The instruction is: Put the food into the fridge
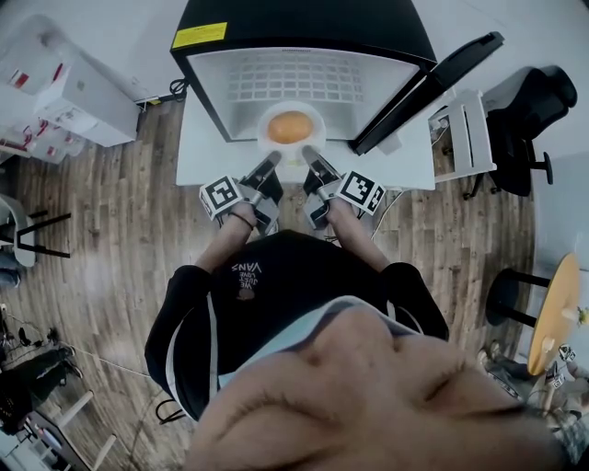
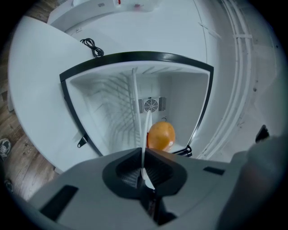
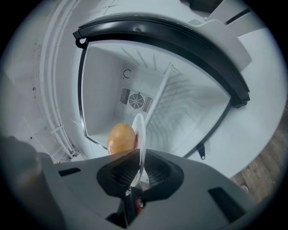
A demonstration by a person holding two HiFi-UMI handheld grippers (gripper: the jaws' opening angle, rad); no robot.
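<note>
- At the mouth of the open fridge [image 1: 304,32], a white plate [image 1: 317,118] carried a round orange piece of food [image 1: 288,127] (what kind, I couldn't tell).
- On the plate's near rim, the left tongs [image 1: 272,158] were pinched tight, to the left of the food.
- Just beside them, the right tongs [image 1: 309,153] were clamped on the same rim.
- Under the fridge was a white counter [image 1: 198,152], and the fridge's door [image 1: 433,78] hung open to the right.

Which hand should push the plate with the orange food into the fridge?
Probably both: the left gripper and right gripper each pinch opposite edges of the plate, facing the open fridge.
</note>
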